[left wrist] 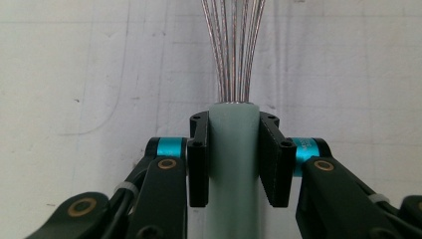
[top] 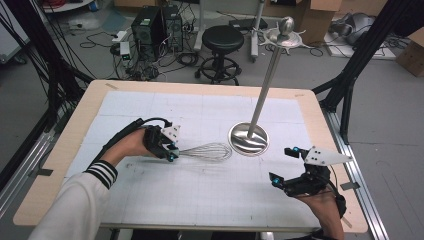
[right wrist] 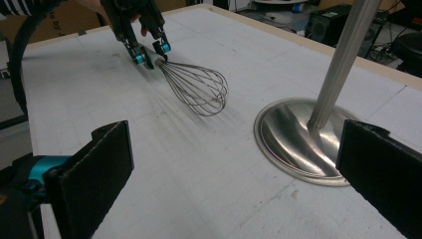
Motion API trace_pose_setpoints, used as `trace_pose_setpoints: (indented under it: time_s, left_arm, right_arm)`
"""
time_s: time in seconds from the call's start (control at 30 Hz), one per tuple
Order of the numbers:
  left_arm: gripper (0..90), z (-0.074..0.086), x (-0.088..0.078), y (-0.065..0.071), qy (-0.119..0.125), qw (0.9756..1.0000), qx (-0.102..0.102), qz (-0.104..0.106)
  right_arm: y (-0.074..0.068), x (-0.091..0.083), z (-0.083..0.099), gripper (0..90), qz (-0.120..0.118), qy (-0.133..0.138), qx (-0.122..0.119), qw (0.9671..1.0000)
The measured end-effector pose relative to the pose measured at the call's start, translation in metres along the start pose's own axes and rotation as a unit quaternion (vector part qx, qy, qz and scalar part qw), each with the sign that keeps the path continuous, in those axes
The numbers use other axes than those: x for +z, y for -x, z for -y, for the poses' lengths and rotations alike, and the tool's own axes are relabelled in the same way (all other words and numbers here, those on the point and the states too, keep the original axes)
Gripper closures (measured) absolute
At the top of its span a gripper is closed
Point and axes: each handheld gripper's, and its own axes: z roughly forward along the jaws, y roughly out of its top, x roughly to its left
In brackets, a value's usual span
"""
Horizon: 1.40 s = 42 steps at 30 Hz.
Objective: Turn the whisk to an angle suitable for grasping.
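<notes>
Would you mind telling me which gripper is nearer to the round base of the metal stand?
The right gripper is nearer: it hovers open just beside the stand base. The left gripper is farther off, shut on the whisk, whose wire head points toward the base.

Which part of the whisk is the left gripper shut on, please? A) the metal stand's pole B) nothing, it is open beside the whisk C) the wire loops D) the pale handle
D: in the left gripper view the left gripper has both pads pressed against the whisk's pale handle, just below where the wires begin.
</notes>
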Motion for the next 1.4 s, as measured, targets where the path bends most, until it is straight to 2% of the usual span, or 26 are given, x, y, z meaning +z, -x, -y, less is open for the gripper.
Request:
trace_pose_setpoints:
  time_s: [0.33, 0.47, 0.6, 0.77, 0.87, 1.03, 1.4]
  left_arm:
    - [69.4, -0.009, -0.026, 0.008, 0.038, 0.9993, -0.005, -0.007]
    - [69.4, -0.020, -0.033, 0.012, 0.040, 0.9992, 0.002, -0.007]
    - [69.4, -0.035, -0.035, 0.017, 0.050, 0.9987, 0.007, 0.006]
    - [69.4, -0.055, -0.027, 0.024, 0.048, 0.9986, 0.019, 0.013]
    - [69.4, -0.066, -0.019, 0.028, 0.050, 0.9984, 0.017, 0.022]
    - [69.4, -0.082, -0.003, 0.035, 0.035, 0.9983, 0.033, 0.033]
    - [69.4, -0.111, 0.031, 0.044, 0.029, 0.9970, 0.042, 0.058]
  right_arm:
    - [-0.003, -0.001, -0.003, 0.6, -0.005, 0.001, -0.001, 1.0000]
    - [-0.003, -0.001, -0.005, 0.6, -0.006, 0.003, -0.007, 1.0000]
    - [-0.004, -0.002, -0.007, 0.6, -0.010, 0.003, -0.009, 0.9999]
    - [-0.005, -0.004, -0.008, 0.6, -0.012, 0.006, -0.012, 0.9998]
    - [-0.005, -0.005, -0.009, 0.6, -0.011, 0.007, -0.014, 0.9998]
    - [-0.006, -0.006, -0.010, 0.6, -0.014, 0.006, -0.014, 0.9998]
    - [-0.006, -0.005, -0.010, 0.6, -0.019, 0.003, -0.017, 0.9997]
